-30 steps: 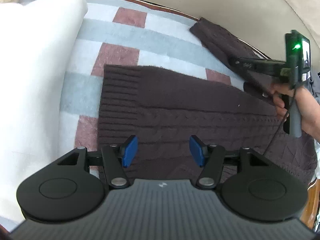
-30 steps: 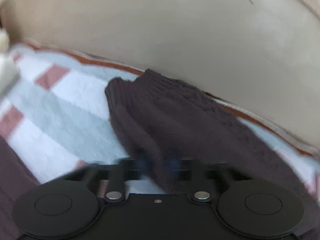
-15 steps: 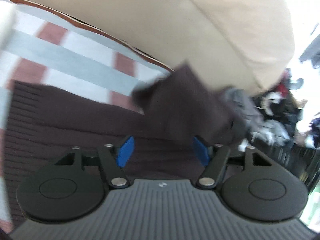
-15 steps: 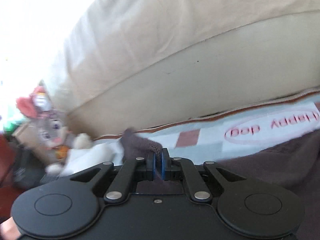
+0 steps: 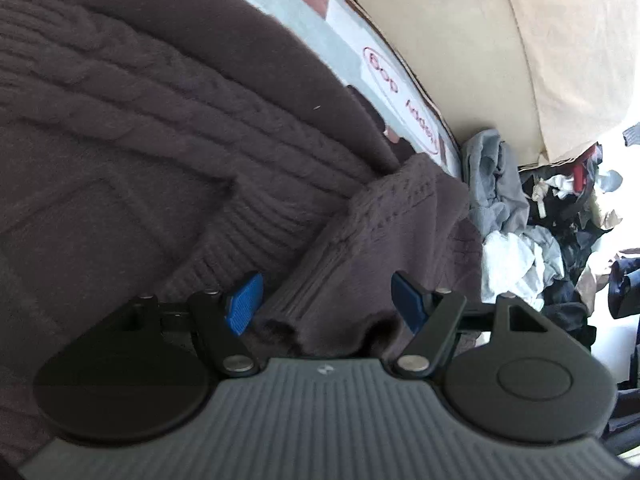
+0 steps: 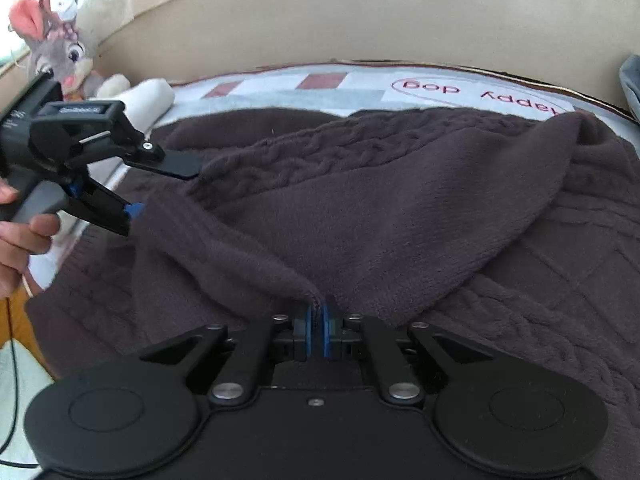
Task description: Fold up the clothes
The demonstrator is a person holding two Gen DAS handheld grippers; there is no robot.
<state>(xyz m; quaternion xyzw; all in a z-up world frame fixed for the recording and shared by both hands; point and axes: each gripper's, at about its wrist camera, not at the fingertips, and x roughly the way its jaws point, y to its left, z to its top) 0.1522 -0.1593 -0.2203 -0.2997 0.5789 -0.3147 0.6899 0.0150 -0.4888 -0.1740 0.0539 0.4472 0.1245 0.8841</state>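
A dark brown cable-knit sweater (image 6: pixel 540 280) lies spread on a checked blanket (image 6: pixel 280 96). One sleeve (image 6: pixel 360 216) is drawn across its body. My right gripper (image 6: pixel 316 314) is shut on the near edge of that sleeve, with fabric pinched between the blue pads. In the left wrist view the sleeve's ribbed cuff (image 5: pixel 320 312) lies between the wide-apart pads of my left gripper (image 5: pixel 326 304), which stands open and does not press it. The right wrist view shows the left gripper (image 6: pixel 162 192) at the left, in a hand, at the sleeve's end.
A beige cushioned back (image 6: pixel 360 20) runs behind the blanket. A plush rabbit (image 6: pixel 56 52) and a white roll (image 6: pixel 148 96) sit at the far left. A grey garment (image 5: pixel 488 168) and a heap of clothes (image 5: pixel 560 248) lie off the blanket's end.
The right gripper carried the sleeve from the far side over the sweater's body. The left gripper swung across and down to the cuff, and its jaws widened.
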